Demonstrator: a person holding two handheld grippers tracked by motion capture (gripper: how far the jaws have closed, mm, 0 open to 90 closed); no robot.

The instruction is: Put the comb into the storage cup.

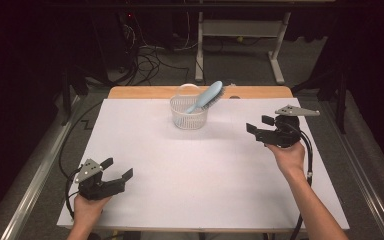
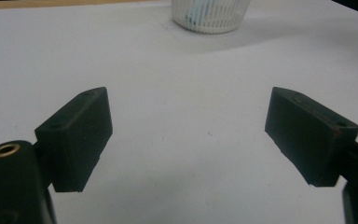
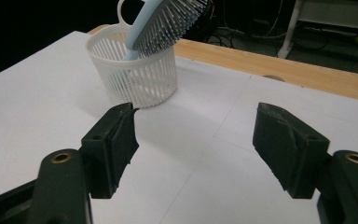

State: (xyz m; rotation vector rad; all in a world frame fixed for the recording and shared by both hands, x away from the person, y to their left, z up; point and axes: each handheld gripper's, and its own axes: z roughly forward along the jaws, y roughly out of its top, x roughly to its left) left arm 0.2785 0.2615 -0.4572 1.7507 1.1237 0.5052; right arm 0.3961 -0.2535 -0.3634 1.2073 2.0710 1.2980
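Two hand-held grippers on the white table [image 1: 145,200], left gripper [image 1: 116,170] nearest with jaws spread and empty, right gripper [image 1: 259,125] likewise spread on nothing; one white slatted basket [image 1: 188,118] near the far edge holds one pale-blue hairbrush [image 1: 207,95], handle down, leaning.

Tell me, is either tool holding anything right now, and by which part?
Nothing is held. The left tool and right tool are both open over bare table; the hairbrush stands in the basket.
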